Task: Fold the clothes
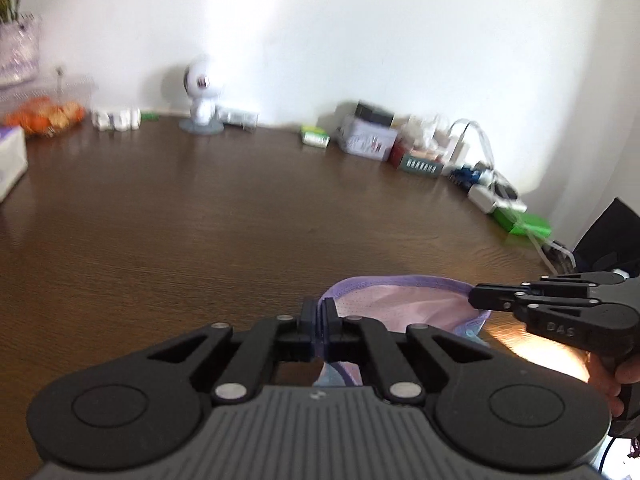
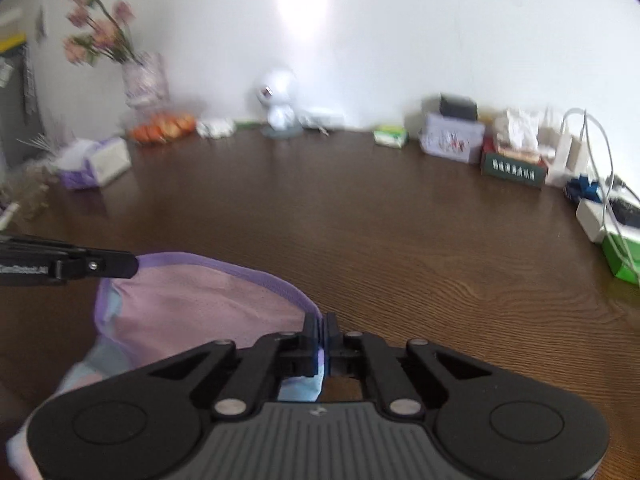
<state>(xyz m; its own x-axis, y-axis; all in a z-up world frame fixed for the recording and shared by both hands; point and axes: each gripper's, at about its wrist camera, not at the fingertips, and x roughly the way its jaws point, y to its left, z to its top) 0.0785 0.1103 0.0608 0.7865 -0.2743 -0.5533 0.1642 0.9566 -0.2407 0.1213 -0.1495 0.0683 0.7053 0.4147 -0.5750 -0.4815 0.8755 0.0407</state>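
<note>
A pink garment [image 1: 400, 308] with a purple waistband and light blue parts hangs between both grippers above the dark wooden table [image 1: 200, 220]. My left gripper [image 1: 319, 312] is shut on one end of the waistband. My right gripper [image 2: 321, 328] is shut on the other end; the garment [image 2: 200, 304] spreads to its left. In the left wrist view the right gripper [image 1: 476, 298] comes in from the right. In the right wrist view the left gripper [image 2: 132, 266] comes in from the left. The garment's lower part is hidden behind the gripper bodies.
Along the wall stand a white figurine [image 2: 280, 104], a vase of flowers [image 2: 144, 76], oranges [image 2: 164, 128], tissue boxes [image 2: 96, 164], small boxes [image 2: 456, 136], chargers and cables [image 2: 592, 200] and a green box [image 2: 624, 256]. The table [image 2: 400, 220] stretches ahead.
</note>
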